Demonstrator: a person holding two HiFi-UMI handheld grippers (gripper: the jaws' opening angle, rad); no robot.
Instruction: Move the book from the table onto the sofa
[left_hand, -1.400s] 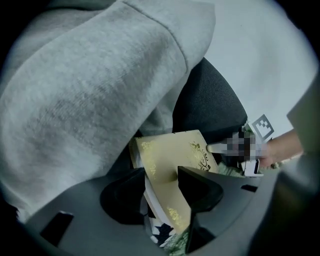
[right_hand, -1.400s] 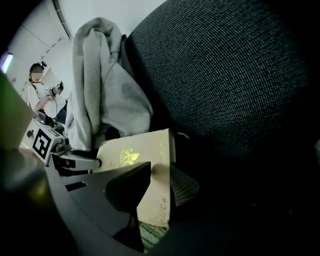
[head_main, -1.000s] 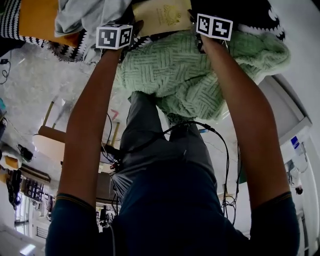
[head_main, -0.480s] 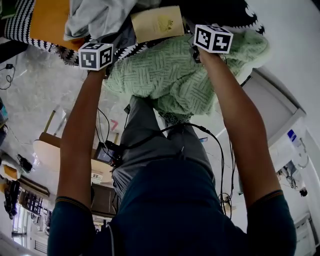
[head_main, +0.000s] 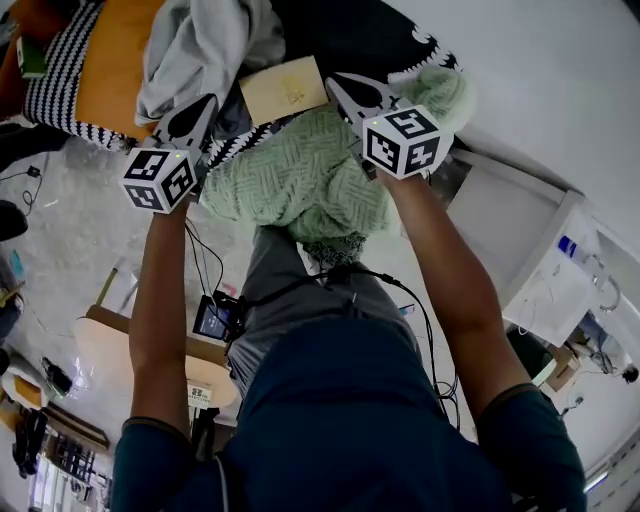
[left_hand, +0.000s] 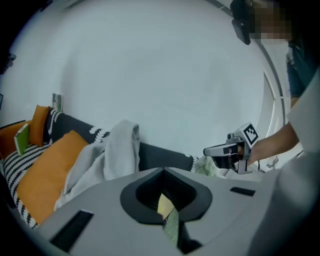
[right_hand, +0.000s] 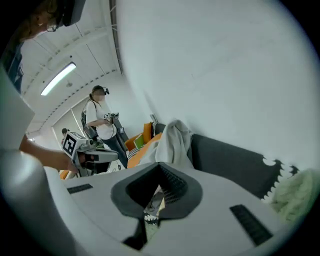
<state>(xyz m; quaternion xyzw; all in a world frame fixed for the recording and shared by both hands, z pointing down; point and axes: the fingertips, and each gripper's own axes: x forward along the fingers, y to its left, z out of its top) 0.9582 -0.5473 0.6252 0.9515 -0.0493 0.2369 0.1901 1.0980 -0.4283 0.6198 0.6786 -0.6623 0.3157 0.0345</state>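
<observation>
Nearest, a green blanket (head_main: 300, 180) drapes over the sofa's front. Over it the left gripper (head_main: 208, 102) and, to the right, the right gripper (head_main: 338, 82) are both clenched on nothing. Between their tips, farther back, the book (head_main: 283, 89) lies on the dark sofa (head_main: 335, 30), right of a grey garment (head_main: 195, 45).

The dark sofa (head_main: 345, 35) carried an orange cushion (head_main: 115, 70), a grey garment (head_main: 200, 45) and a green knitted blanket (head_main: 300, 180). A tan book (head_main: 283, 90) lay between them, perhaps partly on fabric.

The book (head_main: 283, 88) looks matt paper, the blanket (head_main: 300, 180) coarse knitted cloth.
</observation>
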